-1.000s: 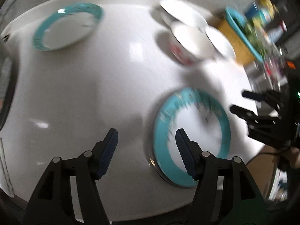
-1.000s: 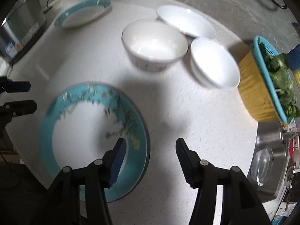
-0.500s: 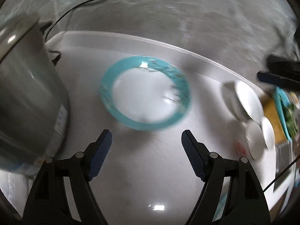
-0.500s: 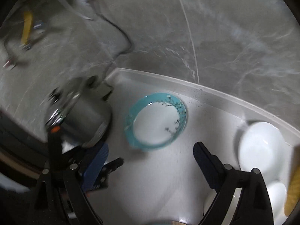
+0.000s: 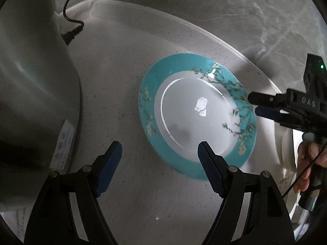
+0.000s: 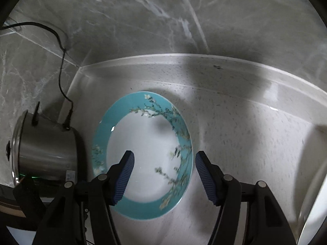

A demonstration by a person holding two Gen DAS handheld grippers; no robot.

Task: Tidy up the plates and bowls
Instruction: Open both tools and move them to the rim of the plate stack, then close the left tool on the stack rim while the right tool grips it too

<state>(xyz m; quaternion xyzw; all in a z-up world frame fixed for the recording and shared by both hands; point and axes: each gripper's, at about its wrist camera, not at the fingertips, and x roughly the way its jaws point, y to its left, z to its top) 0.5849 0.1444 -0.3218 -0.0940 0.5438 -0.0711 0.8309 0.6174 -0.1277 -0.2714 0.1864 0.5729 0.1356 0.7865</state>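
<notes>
On the speckled white bench (image 5: 126, 65), seen from our left wrist camera, a plate (image 5: 197, 115) with a teal rim and a blossom-branch pattern lies flat, right of centre. Its white middle carries a bright glare spot. Our left gripper (image 5: 158, 170) fills the bottom of the view, its jaws spread wide and holding nothing; the right blue pad overlaps the plate's near edge in the picture, though we cannot tell if it touches. A steel pot (image 5: 34, 94) bulks large and blurred on the left, with a black cord (image 5: 70, 20) trailing behind it toward the grey marbled wall (image 5: 224, 6). At the right edge our right gripper (image 5: 258, 106) reaches in over the plate's far rim, side on, so we cannot judge its gap from here. A hand (image 5: 308, 163) grips its handle.

From the right wrist camera, the plate (image 6: 143, 155) sits in the centre of the bench (image 6: 255, 134), close to where the bench meets the wall (image 6: 163, 16). Our right gripper (image 6: 164, 178) hangs above the plate's near half, jaws wide and empty, the left pad over the white middle and the right pad just past the teal rim. The pot (image 6: 43, 149) stands just beside the plate on the left, the cord (image 6: 60, 61) running up behind it.
</notes>
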